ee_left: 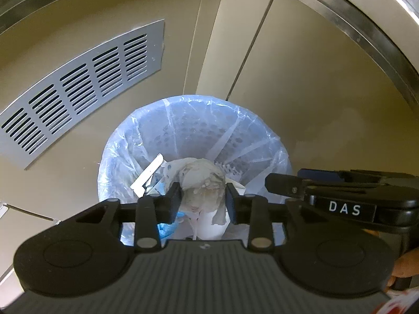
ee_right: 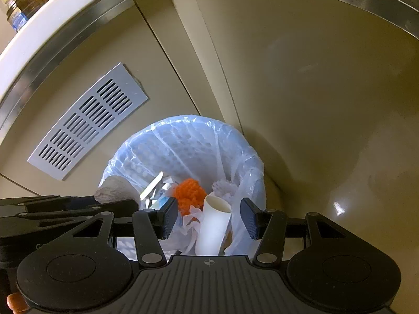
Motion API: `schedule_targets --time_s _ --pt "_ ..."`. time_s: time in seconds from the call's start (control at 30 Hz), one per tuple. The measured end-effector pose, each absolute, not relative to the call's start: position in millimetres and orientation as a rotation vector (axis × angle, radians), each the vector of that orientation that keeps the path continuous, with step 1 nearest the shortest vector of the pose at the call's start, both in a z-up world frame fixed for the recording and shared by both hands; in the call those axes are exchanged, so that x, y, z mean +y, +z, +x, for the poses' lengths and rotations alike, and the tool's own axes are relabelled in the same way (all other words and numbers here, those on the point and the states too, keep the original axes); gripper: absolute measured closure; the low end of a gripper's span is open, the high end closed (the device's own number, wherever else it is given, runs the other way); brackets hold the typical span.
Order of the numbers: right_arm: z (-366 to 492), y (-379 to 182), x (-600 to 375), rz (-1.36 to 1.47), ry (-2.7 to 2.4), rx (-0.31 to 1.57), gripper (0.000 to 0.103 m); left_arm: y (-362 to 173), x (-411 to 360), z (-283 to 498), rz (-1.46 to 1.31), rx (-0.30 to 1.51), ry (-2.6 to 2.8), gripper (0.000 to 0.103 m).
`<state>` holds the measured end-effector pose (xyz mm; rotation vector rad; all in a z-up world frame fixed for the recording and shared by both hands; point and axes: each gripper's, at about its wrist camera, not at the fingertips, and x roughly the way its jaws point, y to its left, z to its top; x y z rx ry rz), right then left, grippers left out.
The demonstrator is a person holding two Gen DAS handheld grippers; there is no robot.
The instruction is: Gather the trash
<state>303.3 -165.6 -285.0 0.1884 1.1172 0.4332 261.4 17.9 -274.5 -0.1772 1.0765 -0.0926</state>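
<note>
A round bin (ee_left: 123, 141) lined with a pale blue plastic bag stands on the floor against beige cabinet fronts. My left gripper (ee_left: 203, 201) hangs over its mouth, and a crumpled, stained paper wad (ee_left: 203, 180) fills the gap between its pads. In the right wrist view the same wad (ee_right: 115, 187) shows at the left gripper's tips (ee_right: 125, 205). My right gripper (ee_right: 208, 216) is open and empty above the bin (ee_right: 183, 123). Below it lie a white paper cup (ee_right: 213, 222), an orange clump (ee_right: 188, 196) and a white strip (ee_right: 152, 185).
A grey vent grille (ee_left: 78, 91) (ee_right: 89, 123) sits in the cabinet panel left of the bin. A metal strip and a countertop run overhead, with jars (ee_right: 21, 5) on it. The right gripper (ee_left: 288, 183) reaches in beside the left one. A person's hand (ee_left: 403, 264) holds it.
</note>
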Motion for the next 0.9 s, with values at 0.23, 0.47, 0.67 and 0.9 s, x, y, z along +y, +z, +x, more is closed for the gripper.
schedule_targets --time_s 0.23,0.47,0.67,0.9 --pt "304.7 -285.4 -169.1 0.197 0.424 1.114 0.05 -278.4 16.4 266.4 -0.17 1.083 -0.107 0.062" --pt "304.1 -284.8 -169.8 0.195 0.427 1.113 0.05 -281.7 17.4 269.1 -0.163 1.093 -0.104 0.059" --pt "302.3 -285.1 -164.8 0.188 0.434 1.12 0.05 -282.4 19.8 267.7 -0.166 1.099 -0.096 0.059" --pt "302.3 -284.1 -162.3 0.184 0.441 1.115 0.05 -277.7 23.6 265.4 -0.168 1.093 -0.08 0.059"
